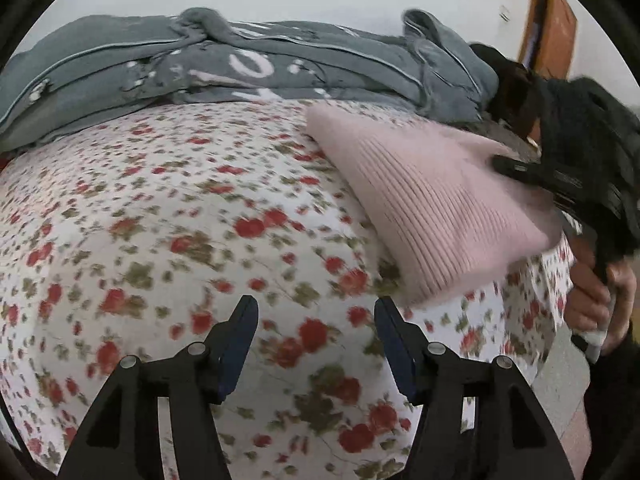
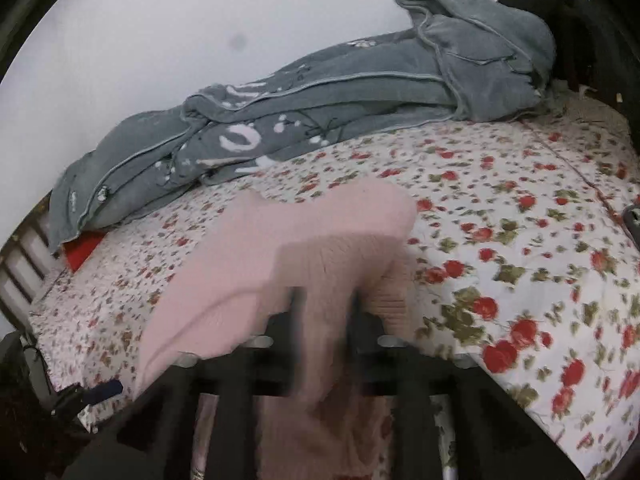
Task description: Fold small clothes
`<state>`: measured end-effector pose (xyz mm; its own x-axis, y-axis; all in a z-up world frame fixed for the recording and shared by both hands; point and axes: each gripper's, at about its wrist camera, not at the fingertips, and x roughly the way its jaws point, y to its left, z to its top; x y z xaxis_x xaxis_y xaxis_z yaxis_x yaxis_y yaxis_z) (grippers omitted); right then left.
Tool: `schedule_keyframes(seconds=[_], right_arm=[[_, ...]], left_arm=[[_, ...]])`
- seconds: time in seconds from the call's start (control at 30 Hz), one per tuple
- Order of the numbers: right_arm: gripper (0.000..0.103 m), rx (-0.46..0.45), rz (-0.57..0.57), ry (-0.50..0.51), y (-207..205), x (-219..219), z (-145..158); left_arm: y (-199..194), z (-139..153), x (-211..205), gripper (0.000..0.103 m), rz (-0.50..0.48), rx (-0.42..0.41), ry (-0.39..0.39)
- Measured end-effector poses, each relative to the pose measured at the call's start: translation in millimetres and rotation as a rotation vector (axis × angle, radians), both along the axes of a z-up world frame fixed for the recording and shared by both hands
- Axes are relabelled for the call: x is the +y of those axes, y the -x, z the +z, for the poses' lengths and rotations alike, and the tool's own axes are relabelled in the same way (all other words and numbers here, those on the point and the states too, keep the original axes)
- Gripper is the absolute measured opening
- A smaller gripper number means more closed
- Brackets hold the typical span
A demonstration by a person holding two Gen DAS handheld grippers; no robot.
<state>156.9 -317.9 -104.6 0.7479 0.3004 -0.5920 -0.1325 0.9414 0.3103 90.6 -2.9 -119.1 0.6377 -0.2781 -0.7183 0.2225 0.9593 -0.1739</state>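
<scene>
Gripping a pink ribbed sweater [image 2: 280, 252] in our right claw [image 2: 324, 300] above the floral bedsheet [image 1: 160, 220], we keep our left claw [image 1: 316, 312] wide and empty beside it.

Black hand-held gripper [image 1: 316, 312], blue pads, silver screws

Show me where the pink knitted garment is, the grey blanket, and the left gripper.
pink knitted garment [image 1: 432, 208]: left wrist view, on its ribbed middle.
grey blanket [image 2: 304, 120]: right wrist view, on its folded middle with the white print.
left gripper [image 1: 316, 320]: left wrist view, midway between its open fingertips, over the floral sheet.
</scene>
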Motion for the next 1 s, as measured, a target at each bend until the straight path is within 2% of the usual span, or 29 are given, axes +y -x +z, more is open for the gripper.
schedule_keyframes(seconds=[0.07,0.13,0.27,0.3,0.4,0.57,0.7,0.93,1.0], right_arm=[[0.014,-0.105,0.022,-0.056,16.2,-11.0,12.6],[0.014,-0.129,-0.009,-0.084,26.4,-25.9,12.3],[0.018,0.003,-0.025,-0.05,13.2,-35.1,-20.0],[0.019,0.011,-0.022,-0.053,13.6,-36.4,-23.0],[0.029,-0.006,-0.028,-0.013,19.4,-33.6,-15.9],[0.031,0.002,-0.008,0.062,19.6,-24.5,-7.7],[0.048,0.012,-0.013,0.1,20.6,-22.0,-3.6],[0.048,0.021,0.007,0.122,25.9,-24.4,8.4],[0.048,0.029,0.018,0.119,26.4,-24.2,12.4]], left_arm=[[-5.8,5.6,5.9,0.059,0.022,0.005,0.029],[-10.7,8.8,7.8,0.06,0.03,0.013,0.048],[-24.8,18.6,-3.9,0.06,0.047,-0.001,-0.018],[-28.9,21.6,-8.4,0.061,0.039,-0.009,-0.025],[-36.3,28.4,-20.8,0.062,0.016,-0.016,-0.027],[-45.8,37.2,-37.3,0.064,-0.007,-0.03,-0.022],[-53.6,41.3,-47.5,0.066,-0.013,-0.032,-0.019],[-65.6,43.8,-47.9,0.071,-0.006,0.005,0.028],[-67.6,45.6,-47.4,0.076,0.008,-0.001,0.023]])
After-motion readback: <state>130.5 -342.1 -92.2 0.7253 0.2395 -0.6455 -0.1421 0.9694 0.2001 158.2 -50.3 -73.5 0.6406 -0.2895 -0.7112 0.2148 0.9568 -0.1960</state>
